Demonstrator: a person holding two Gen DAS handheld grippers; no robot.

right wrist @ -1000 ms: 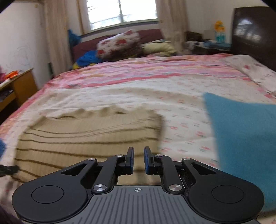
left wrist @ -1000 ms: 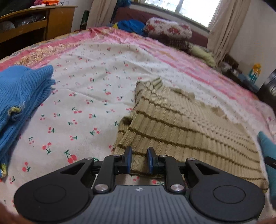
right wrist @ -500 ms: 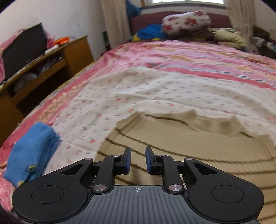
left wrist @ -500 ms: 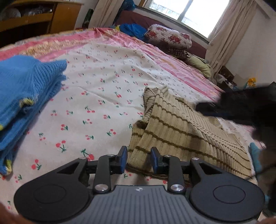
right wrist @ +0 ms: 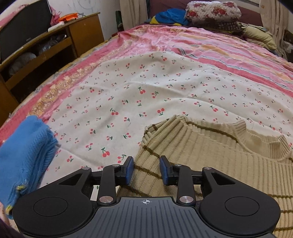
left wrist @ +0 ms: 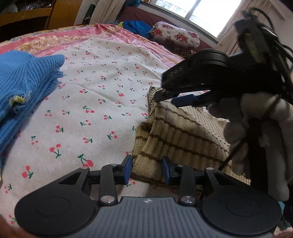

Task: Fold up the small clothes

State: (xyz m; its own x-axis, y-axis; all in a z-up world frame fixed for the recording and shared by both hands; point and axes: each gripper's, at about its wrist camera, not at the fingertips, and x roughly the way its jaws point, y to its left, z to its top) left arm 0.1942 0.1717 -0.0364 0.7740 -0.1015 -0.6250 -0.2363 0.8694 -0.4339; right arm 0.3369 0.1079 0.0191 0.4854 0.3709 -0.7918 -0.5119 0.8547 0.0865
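A beige ribbed sweater with brown stripes (left wrist: 183,139) lies flat on the cherry-print sheet (left wrist: 102,102). My left gripper (left wrist: 147,164) sits at its near left corner. Its jaws are opening, with the hem between them but not pinched. My right gripper (left wrist: 164,99), held in a white-gloved hand (left wrist: 256,128), hovers over the sweater's far left edge. In the right wrist view the right gripper (right wrist: 146,164) is above the sweater (right wrist: 219,164) near its left side. Its jaws are opening and nothing is held. The sweater's neck opening (right wrist: 256,141) shows at the right.
A folded blue knit (left wrist: 23,87) lies on the sheet to the left, also seen as a blue knit (right wrist: 23,155) in the right wrist view. A wooden desk (right wrist: 55,45) stands beyond the bed's left edge. Pillows and clothes (right wrist: 212,11) are piled at the head.
The right gripper swung left across the sweater to its left edge and came into the left wrist view. Both grippers' jaws spread wider. The left gripper stayed at the near corner.
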